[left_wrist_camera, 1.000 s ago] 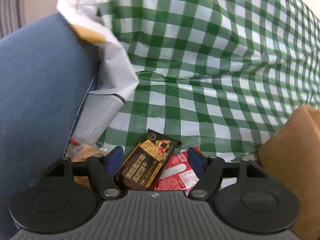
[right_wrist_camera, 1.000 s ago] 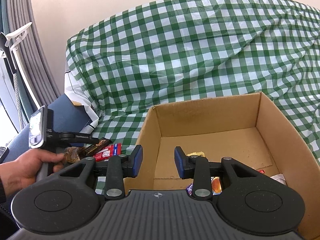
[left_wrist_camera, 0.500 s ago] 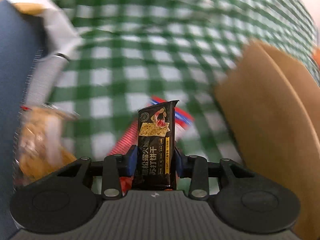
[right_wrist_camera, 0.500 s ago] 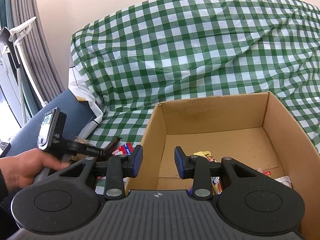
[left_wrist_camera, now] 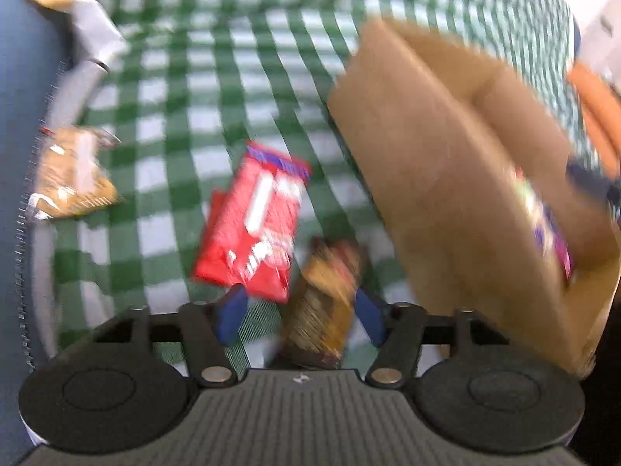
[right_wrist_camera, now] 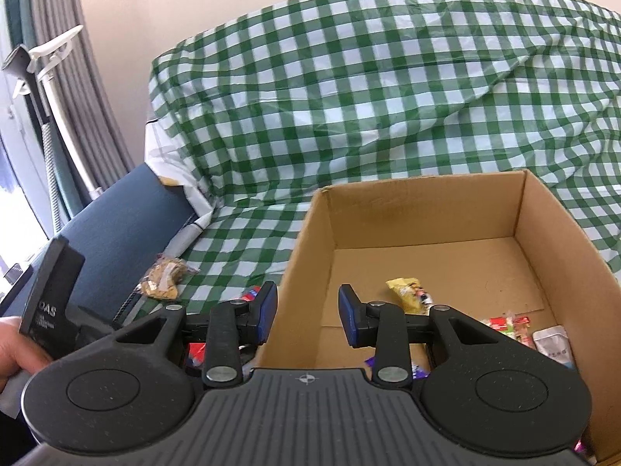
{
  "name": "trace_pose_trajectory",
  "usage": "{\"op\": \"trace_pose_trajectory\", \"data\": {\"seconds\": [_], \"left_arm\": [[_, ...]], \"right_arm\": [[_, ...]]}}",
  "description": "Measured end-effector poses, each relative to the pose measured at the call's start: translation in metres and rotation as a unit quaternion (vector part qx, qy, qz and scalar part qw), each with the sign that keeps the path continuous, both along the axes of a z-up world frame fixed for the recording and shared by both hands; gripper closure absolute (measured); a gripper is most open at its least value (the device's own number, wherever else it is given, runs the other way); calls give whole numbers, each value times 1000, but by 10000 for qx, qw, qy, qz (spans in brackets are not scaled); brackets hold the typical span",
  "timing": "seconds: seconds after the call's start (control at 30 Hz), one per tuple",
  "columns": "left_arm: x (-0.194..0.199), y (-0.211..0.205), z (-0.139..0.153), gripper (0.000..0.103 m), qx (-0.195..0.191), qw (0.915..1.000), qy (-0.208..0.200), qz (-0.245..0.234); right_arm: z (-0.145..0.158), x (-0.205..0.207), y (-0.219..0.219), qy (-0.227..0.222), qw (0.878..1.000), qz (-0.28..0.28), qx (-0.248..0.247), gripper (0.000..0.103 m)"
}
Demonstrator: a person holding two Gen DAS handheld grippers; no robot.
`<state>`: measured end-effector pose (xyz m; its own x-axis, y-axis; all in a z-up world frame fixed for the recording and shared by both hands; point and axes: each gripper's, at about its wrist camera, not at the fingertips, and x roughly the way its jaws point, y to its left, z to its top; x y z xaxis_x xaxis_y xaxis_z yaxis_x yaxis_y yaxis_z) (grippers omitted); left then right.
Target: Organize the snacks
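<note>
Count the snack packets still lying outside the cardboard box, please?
3: a red packet mid-cloth, a tan one far left, a dark one between the left tongs. Others may be hidden.

Green-and-white checked plastic cloth [right_wrist_camera: 361,124] covers the surface, rumpled and rising at the back. Open brown cardboard box [right_wrist_camera: 306,256] sits directly on it. Left of the box lie a red snack packet [left_wrist_camera: 252,225] and, further left near the cloth edge, a clear bag of tan biscuits [right_wrist_camera: 165,277], well apart
</note>
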<state>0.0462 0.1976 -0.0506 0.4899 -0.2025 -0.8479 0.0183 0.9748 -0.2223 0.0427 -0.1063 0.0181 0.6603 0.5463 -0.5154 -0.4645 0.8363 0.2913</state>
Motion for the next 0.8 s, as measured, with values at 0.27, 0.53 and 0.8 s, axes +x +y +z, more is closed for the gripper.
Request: {"op": "trace_pose_trajectory", "data": {"seconds": [0.27,0.53,0.8], "left_arm": [[11,46,16,43,-402,9876,-523,1424],[4,68,26,48,-32,9762,-719,2046],[10,84,31,48,985,9623,-994,2332]], "right_arm": [[7,-27,36,-252,9960,831,-223,66],[-12,-56,119,-11,9893,1239,-775,48],[-59,-45,171,507,9874,732,-1308,24]]}}
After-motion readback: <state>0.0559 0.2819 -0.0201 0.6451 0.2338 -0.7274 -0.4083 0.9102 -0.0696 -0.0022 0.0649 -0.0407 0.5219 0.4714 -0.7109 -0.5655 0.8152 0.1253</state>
